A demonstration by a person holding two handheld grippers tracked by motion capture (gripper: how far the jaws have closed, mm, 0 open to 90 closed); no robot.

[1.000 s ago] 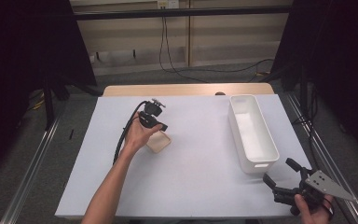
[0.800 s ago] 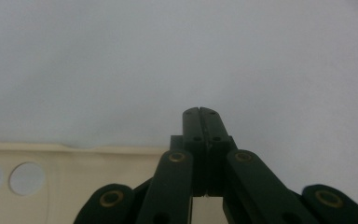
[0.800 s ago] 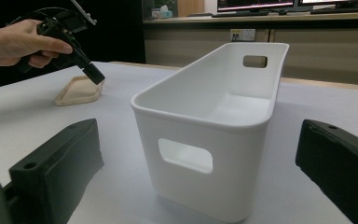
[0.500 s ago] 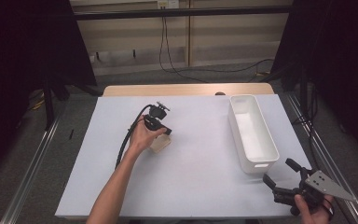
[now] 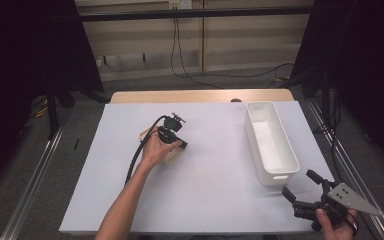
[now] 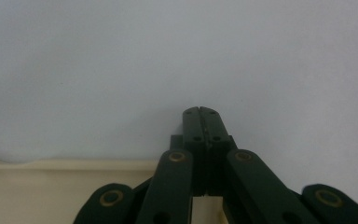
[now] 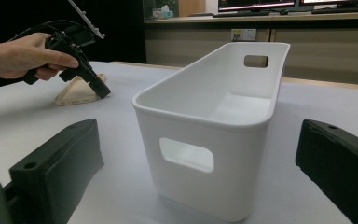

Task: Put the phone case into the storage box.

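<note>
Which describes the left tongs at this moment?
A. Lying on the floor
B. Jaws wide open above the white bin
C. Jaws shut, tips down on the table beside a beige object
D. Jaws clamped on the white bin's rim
C: the left tongs show their jaws pressed together, tips on the white table by the beige object.

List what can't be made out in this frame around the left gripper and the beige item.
- Beige item: high view, mostly hidden under the left hand; its shape is unclear.
- Contact between the shut left gripper and the item: right gripper view, too small.
- White bin floor: near wall hides part.
</note>
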